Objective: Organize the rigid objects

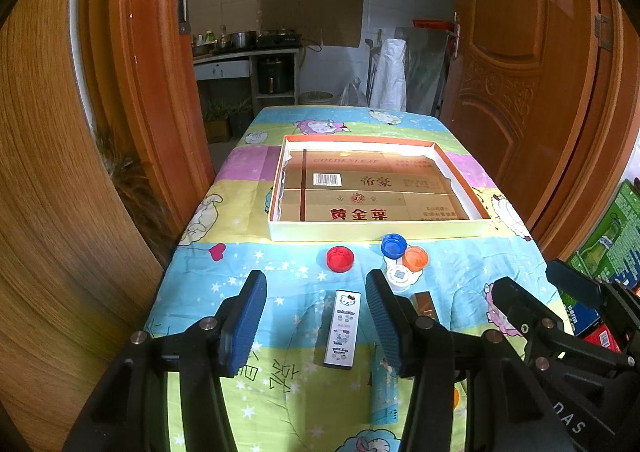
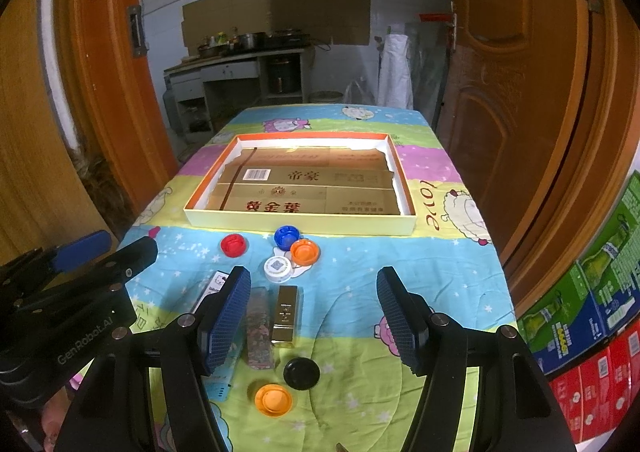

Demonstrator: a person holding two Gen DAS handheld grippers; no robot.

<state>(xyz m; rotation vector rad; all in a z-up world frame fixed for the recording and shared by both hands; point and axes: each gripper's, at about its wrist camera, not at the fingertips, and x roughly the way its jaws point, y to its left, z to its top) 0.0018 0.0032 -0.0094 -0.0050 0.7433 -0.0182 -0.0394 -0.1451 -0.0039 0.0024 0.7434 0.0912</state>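
My left gripper (image 1: 316,316) hangs open over a white Hello Kitty case (image 1: 342,328) lying on the cloth between its fingers, untouched. Beyond it sit a red cap (image 1: 340,258), a blue cap (image 1: 393,245), an orange cap (image 1: 415,258) and a white cap (image 1: 400,275). My right gripper (image 2: 312,316) is open above a gold bar (image 2: 285,316) and a patterned stick (image 2: 259,328), with a black cap (image 2: 301,373) and a second orange cap (image 2: 273,400) nearer me. The shallow box tray (image 2: 296,222), lined with cardboard, lies behind the caps.
A cartoon-print cloth (image 2: 440,272) covers the table. Brown wooden doors (image 1: 520,72) stand close on both sides. Stacked green and red cartons (image 2: 592,312) sit at the right. A kitchen counter (image 1: 248,52) with pots is far behind.
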